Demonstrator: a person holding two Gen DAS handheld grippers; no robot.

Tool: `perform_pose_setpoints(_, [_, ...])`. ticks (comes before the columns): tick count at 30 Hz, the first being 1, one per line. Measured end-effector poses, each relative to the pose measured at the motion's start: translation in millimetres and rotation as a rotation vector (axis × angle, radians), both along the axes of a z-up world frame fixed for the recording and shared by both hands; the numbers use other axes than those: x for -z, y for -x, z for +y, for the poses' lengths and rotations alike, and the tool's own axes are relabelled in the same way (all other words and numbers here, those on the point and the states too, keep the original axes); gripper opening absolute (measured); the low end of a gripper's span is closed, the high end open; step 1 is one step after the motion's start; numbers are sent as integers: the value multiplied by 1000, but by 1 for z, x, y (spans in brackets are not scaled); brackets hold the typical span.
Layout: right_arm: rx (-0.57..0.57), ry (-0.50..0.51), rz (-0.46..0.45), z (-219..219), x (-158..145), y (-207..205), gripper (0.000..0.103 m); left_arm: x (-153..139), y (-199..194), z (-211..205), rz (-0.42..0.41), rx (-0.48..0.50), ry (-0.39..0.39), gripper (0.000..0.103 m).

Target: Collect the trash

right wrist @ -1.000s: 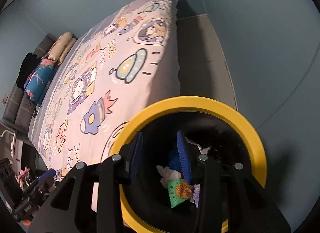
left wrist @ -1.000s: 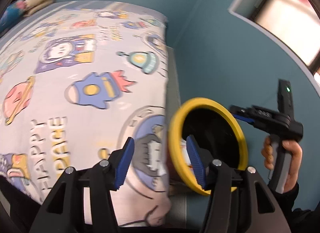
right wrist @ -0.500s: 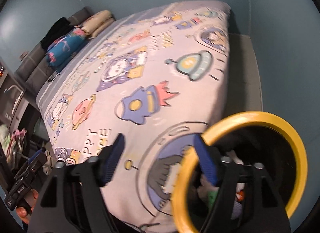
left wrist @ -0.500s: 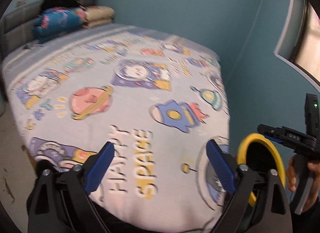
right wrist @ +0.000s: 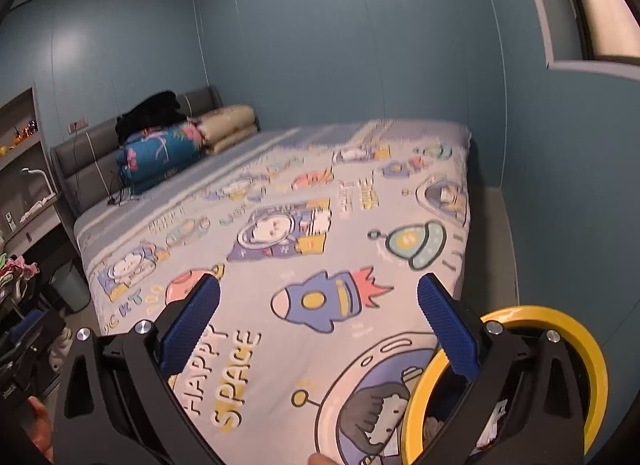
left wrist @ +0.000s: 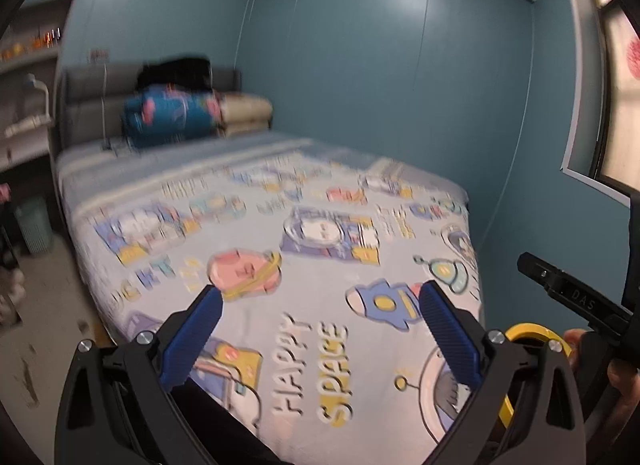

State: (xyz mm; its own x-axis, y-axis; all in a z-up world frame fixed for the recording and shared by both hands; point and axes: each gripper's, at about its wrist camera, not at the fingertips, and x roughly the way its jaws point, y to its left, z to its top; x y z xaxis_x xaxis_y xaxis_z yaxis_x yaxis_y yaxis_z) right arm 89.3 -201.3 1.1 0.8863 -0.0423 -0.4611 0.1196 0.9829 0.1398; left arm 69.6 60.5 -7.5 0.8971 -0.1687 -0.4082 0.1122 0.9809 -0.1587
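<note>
A trash bin with a yellow rim (right wrist: pixel 576 325) stands beside the foot corner of the bed, low right in the right wrist view, with white scraps inside (right wrist: pixel 494 421). Its rim (left wrist: pixel 528 331) also shows at the lower right of the left wrist view. My left gripper (left wrist: pixel 320 325) is open and empty, raised over the foot of the bed. My right gripper (right wrist: pixel 320 321) is open and empty, left of and above the bin. The right gripper's black body (left wrist: pixel 576 297) shows at the right of the left wrist view.
The bed (right wrist: pixel 280 233) with a space-cartoon sheet fills the middle. Folded blankets (right wrist: pixel 168 149) lie at the grey headboard. Teal walls stand behind and right, with a window (left wrist: pixel 624 105). A small green bin (right wrist: pixel 70 285) and shelves stand at the left.
Both grippers have opened wide and tilted up and away from the yellow-rimmed bin toward the bed. The bin has slid to the lower right of both views.
</note>
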Motion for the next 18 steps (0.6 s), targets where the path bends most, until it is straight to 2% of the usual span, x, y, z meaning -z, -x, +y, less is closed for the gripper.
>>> perform_pose_setpoints(2, [18,52,5,6,-4,4,95,-7,9,-2,-28,-7,-7,95])
perform_pose_setpoints(7, [7,59,-49,12,-8,27,95,-20,28,-7,-68,7,13,95])
perform_pose_setpoints(18, [59,46,-86,13,-1,48,95,-18,39,-10,-41,-3,43,95])
